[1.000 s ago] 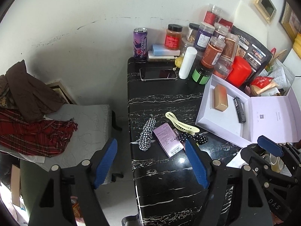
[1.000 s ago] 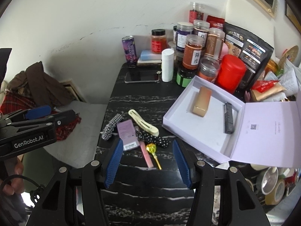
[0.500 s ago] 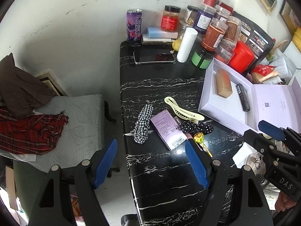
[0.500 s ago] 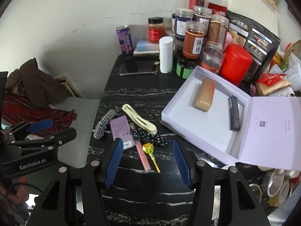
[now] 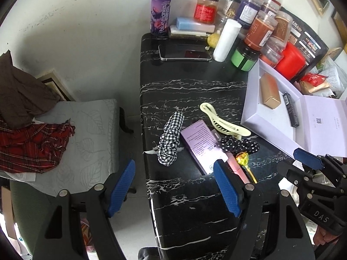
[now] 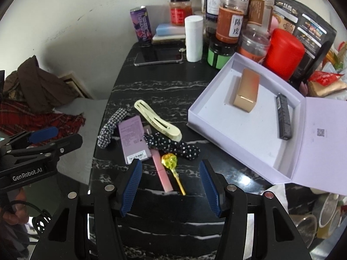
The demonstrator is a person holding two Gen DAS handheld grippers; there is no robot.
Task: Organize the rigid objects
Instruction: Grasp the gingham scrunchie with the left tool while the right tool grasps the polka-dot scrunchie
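Right tool (image 6: pixel 170 181) hangs low over near edge of black marble tabletop (image 6: pixel 173 82), blue pads spread wide, nothing between them. Just past its tips lie a pink stick (image 6: pixel 161 172) and a gold-wrapped lollipop (image 6: pixel 170 162), side by side, sticks pointing back at 6 o'clock. Polka-dot scrunchie (image 6: pixel 173 146) lies across their far ends. At 10 o'clock from the lollipop: purple box (image 6: pixel 133 139) flat on tabletop, checkered scrunchie (image 6: pixel 110 127) touching its left side, cream hair clip (image 6: pixel 157 122) just beyond at 12.

Open white gift box (image 6: pixel 208 103) sits at 2 o'clock, lid folded out to the right. Inside: gold box (image 6: pixel 247 92) toward the far end, black slim case (image 6: pixel 283 116) nearer the hinge, the two apart.

Left tool (image 5: pixel 174 186) also released, pads wide apart, held off the tabletop's left edge; its right pad overlaps the purple box's near corner in left view, contact can't tell. It also shows at 9 o'clock in right view, pads not readable there.

Far end of tabletop, 12 o'clock: phone (image 6: pixel 158 57) lying flat, purple can (image 6: pixel 142 27), white cylinder (image 6: pixel 193 41), cluster of jars (image 6: pixel 229 25), red canister (image 6: pixel 284 52). Left of the tabletop, a chair w/ red plaid cloth (image 5: pixel 32 147).
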